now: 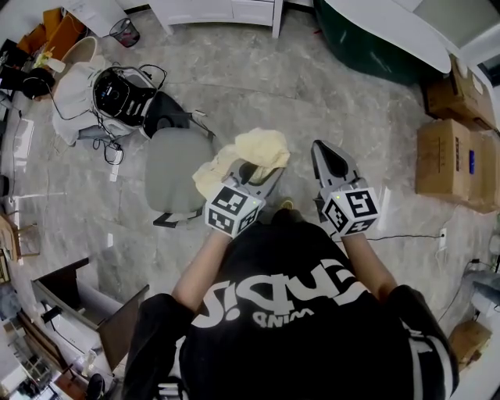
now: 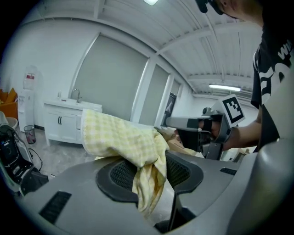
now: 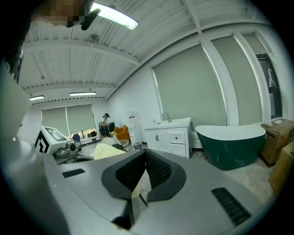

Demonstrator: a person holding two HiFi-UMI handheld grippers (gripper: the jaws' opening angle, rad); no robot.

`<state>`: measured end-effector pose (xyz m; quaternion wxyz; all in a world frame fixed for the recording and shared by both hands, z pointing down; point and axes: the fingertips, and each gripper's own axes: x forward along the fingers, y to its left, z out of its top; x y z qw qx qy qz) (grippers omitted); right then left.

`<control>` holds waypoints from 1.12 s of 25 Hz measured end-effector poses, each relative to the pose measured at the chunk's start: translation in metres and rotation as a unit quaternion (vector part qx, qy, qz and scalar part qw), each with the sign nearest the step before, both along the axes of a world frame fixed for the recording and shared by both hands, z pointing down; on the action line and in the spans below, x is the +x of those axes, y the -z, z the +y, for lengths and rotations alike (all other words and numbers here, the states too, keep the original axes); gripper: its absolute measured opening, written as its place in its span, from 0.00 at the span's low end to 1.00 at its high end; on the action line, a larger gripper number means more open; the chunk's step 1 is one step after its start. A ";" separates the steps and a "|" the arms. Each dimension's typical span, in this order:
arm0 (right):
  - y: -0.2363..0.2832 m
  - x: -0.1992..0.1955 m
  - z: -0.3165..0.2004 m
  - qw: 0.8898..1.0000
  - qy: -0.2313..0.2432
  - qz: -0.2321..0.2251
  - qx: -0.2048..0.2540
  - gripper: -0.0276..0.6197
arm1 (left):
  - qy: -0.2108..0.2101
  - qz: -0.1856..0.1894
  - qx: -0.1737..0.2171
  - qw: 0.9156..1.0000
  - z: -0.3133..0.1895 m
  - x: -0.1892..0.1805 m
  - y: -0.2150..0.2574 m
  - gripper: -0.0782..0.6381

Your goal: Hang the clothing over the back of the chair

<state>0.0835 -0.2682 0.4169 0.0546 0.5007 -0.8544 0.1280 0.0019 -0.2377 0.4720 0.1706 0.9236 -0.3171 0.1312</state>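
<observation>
A pale yellow checked cloth [image 1: 258, 148] lies bunched at the right edge of a grey chair's seat [image 1: 176, 168]. The cloth hides whatever part of the chair is under it. My left gripper [image 1: 254, 168] points into the cloth. In the left gripper view the cloth [image 2: 119, 135] drapes over one jaw and hangs loosely between the parted pads of that gripper [image 2: 149, 165], so it is open. My right gripper [image 1: 320, 148] hovers beside the cloth on the right. Its jaws [image 3: 146, 153] meet at the tips with nothing held.
Cardboard boxes [image 1: 457, 156] stand at the right and a dark green bathtub [image 1: 375, 39] at the back right. A white cabinet [image 1: 219, 9] lines the far wall. A bag with cables [image 1: 117, 94] lies left of the chair. A dark desk [image 1: 86, 305] is at lower left.
</observation>
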 end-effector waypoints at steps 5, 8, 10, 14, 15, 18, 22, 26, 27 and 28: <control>-0.005 0.005 0.001 1.000 -0.006 -0.002 -0.004 0.06 | -0.021 -0.027 -0.028 0.999 0.007 0.009 -0.022 0.42; -0.007 0.007 0.004 1.000 -0.011 -0.002 -0.007 0.06 | -0.036 -0.046 -0.046 0.997 0.013 0.012 -0.033 0.48; -0.009 0.009 0.005 1.000 -0.014 -0.003 -0.009 0.06 | -0.044 -0.053 -0.057 0.996 0.016 0.013 -0.039 0.52; -0.012 0.010 0.008 1.000 -0.018 -0.005 -0.010 0.06 | -0.049 -0.051 -0.065 0.995 0.019 0.015 -0.044 0.60; -0.012 0.011 0.008 1.000 -0.019 -0.005 -0.010 0.06 | -0.049 -0.051 -0.065 0.995 0.019 0.015 -0.044 0.60; -0.013 0.012 0.010 1.000 -0.021 -0.006 -0.011 0.06 | -0.050 -0.052 -0.063 0.995 0.019 0.017 -0.043 0.61; -0.012 0.014 0.013 1.000 -0.022 -0.006 -0.013 0.06 | -0.046 -0.051 -0.062 0.996 0.019 0.016 -0.040 0.61; -0.014 0.016 0.015 1.000 -0.020 -0.005 -0.013 0.06 | -0.034 -0.047 -0.054 0.997 0.017 0.015 -0.035 0.61; -0.014 0.016 0.015 1.000 -0.020 -0.005 -0.013 0.06 | -0.031 -0.045 -0.051 0.997 0.017 0.014 -0.033 0.60; -0.014 0.015 0.015 1.000 -0.018 -0.005 -0.013 0.06 | -0.028 -0.042 -0.048 0.998 0.016 0.013 -0.030 0.54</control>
